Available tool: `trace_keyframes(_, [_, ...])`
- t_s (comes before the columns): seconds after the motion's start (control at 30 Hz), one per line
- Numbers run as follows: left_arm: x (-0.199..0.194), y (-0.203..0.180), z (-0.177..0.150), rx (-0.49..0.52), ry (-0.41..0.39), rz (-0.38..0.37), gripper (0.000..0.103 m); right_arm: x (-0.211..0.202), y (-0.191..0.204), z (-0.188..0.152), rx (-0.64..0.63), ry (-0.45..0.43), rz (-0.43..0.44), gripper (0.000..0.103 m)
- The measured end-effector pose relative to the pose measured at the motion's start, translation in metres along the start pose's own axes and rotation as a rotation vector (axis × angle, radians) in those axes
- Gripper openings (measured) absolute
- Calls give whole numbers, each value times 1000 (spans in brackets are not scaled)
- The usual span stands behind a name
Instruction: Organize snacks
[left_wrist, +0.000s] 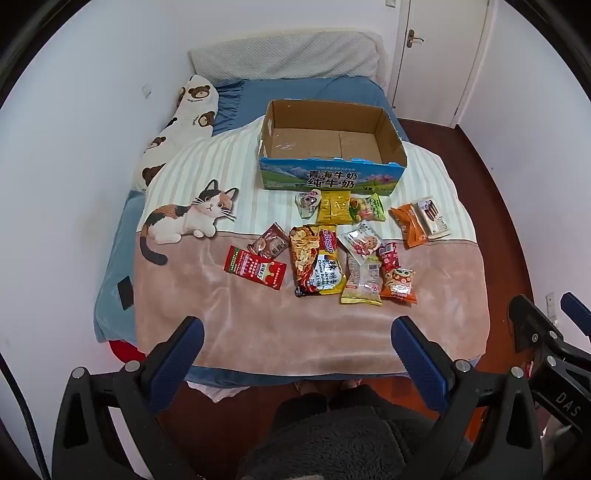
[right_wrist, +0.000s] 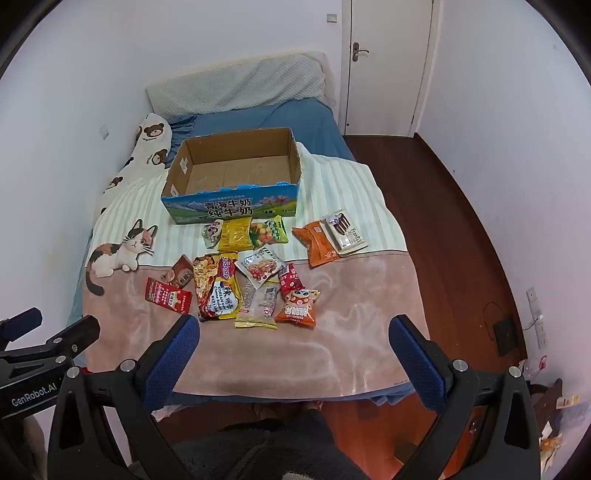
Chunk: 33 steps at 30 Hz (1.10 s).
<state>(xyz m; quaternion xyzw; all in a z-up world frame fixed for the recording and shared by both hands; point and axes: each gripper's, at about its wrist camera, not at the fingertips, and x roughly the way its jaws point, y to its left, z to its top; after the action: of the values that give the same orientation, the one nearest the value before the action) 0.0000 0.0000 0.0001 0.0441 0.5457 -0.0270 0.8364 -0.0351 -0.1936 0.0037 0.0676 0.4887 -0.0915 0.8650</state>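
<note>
Tools: While both hang above the near end of the bed, the left tool (left_wrist: 297, 341) and the right tool (right_wrist: 293, 338) stand spread wide, nothing between their blue pads, both tilted steeply down toward the blanket (right_wrist: 332, 350).
Person: A dark fleecy garment (left_wrist: 332, 435) shows directly under the tools; no hand is in view, so the grip on the handles cannot be told.
Nearest snacks: The orange owl packet (right_wrist: 300, 306), a yellow-edged clear packet (right_wrist: 258, 302) and the big noodle bag (left_wrist: 317, 260) lie overlapping in 1 cluster, with a red sachet (left_wrist: 255, 267) just to its left.
Middle snacks: A yellow packet (left_wrist: 334, 208) and a green candy bag (left_wrist: 367, 208) sit just in front of the box; an orange pouch (right_wrist: 317, 242) with a biscuit-stick box (right_wrist: 345, 230) resting on it lies apart to the right.
Box: The cardboard box (left_wrist: 332, 177) stands open and empty beyond the snacks, on the striped part of the blanket.
Risk, overlap: I judge a pinch in the cluster could catch 2 wrappers at once, since they lie on each other.
Risk, soft bed: Pressing down on the plush blanket may pinch fabric with the packet.
Risk, slick film: Thin wrappers could slip out on the way to the box.
</note>
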Motion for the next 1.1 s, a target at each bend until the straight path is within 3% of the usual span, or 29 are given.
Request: trace_keyframes(1.1, [-2, -7, -3, -16, -9, -9, 103, -1, -4, 2, 3, 11, 23, 103])
